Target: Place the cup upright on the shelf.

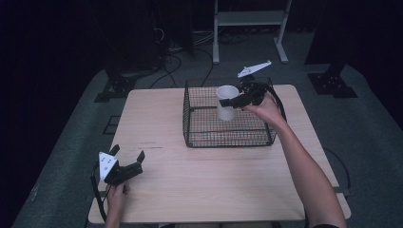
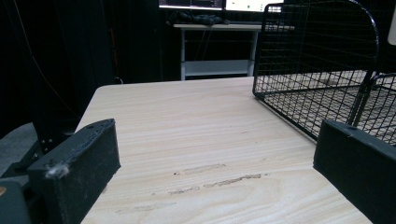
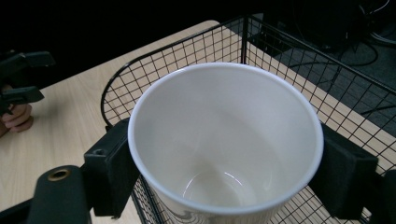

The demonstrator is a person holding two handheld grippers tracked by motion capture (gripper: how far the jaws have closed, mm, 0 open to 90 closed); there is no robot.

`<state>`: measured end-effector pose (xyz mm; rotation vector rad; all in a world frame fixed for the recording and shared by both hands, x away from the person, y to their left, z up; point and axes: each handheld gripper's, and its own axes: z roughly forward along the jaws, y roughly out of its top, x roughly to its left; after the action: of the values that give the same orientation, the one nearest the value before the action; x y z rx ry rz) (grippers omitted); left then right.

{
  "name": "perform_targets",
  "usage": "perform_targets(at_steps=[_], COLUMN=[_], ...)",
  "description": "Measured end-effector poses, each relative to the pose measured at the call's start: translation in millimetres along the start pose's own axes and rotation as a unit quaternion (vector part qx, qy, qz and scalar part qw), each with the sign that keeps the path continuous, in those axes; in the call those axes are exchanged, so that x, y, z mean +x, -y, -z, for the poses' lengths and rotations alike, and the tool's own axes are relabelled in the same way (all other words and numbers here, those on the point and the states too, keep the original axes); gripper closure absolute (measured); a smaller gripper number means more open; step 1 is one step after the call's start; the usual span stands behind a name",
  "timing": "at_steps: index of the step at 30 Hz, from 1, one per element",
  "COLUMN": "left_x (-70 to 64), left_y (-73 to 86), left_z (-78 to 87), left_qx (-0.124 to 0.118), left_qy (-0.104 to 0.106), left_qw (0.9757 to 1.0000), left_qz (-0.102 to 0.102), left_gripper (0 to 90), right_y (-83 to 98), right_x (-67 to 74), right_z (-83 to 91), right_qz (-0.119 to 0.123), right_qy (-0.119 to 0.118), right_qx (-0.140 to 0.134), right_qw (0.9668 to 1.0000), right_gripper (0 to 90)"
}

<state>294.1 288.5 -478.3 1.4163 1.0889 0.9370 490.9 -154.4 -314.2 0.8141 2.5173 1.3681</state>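
High view: right gripper (image 1: 236,101) clamped on white cup (image 1: 226,102), jaws either side of its wall. Cup upright, mouth up, held over wire basket (image 1: 209,138) at tabletop's far right. Right arm stretched fwd, reaching in from the basket's right side. Left gripper (image 1: 127,155) open, empty, resting nr front-left corner, well apart.
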Motion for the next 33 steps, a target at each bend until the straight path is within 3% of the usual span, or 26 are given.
perform_targets(at_steps=[6,18,23,33], left_x=[0.1,0.3,0.8,0.7], left_y=[0.0,0.1,0.1,0.0], left_z=[-0.1,0.0,0.1,0.0], left_qx=[0.0,-0.001,-0.001,-0.001], left_qy=[0.0,0.002,0.003,0.003], left_qw=[1.0,1.0,1.0,1.0], left_qz=[0.0,0.0,0.003,0.001], left_gripper=[0.0,0.0,0.0,0.0], right_y=[-4.6,7.0,12.6,19.3], right_x=[-5.7,-19.9,-25.2,-33.0], right_z=[-7.9,-34.9,-45.3,-56.4], right_qz=[-0.002,-0.028,-0.031,-0.044], right_qy=[0.0,-0.021,-0.005,-0.003], right_qx=[-0.006,0.0,0.011,0.018], right_qw=[1.0,0.9994,0.9994,0.9989], right_gripper=[18.6,18.5,18.5,18.5])
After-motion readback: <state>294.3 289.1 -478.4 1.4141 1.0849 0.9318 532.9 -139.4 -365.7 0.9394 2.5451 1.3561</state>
